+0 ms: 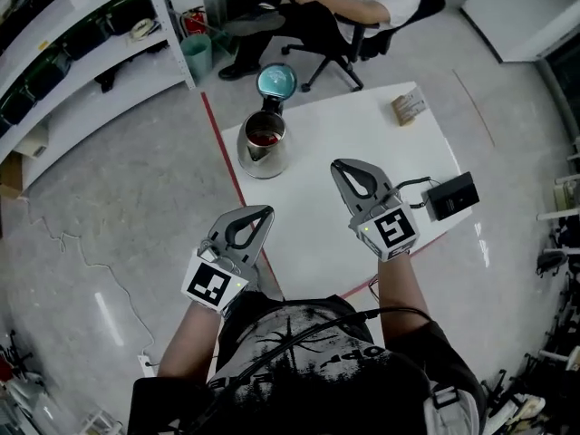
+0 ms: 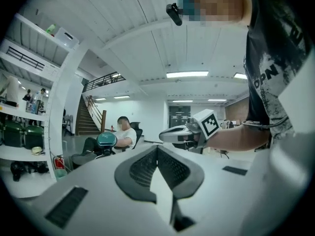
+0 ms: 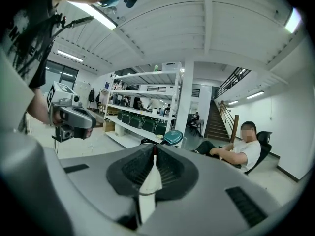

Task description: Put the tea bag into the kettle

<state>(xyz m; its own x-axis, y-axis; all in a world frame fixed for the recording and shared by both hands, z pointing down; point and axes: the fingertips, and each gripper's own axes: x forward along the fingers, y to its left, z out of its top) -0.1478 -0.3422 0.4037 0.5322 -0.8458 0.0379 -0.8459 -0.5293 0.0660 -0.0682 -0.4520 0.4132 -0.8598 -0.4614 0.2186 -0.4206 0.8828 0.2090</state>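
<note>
Right claw (image 3: 154, 150) closed; kettle (image 1: 250, 159) interior overhead

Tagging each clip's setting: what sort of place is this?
Likely an open-plan lab or workshop hall, not a home: white storage shelving holding green cases, a staircase to an upper level, and a person in an office chair near the white table.

On the dark T-shirt (image 2: 273, 70), at two o'clock in the left gripper view, the pale letters "OPN" can be read; the rest is cut off. A black-and-white square code, without letters, is borne by the left tongs (image 1: 266, 212) and the right tongs (image 1: 337, 165).
</note>
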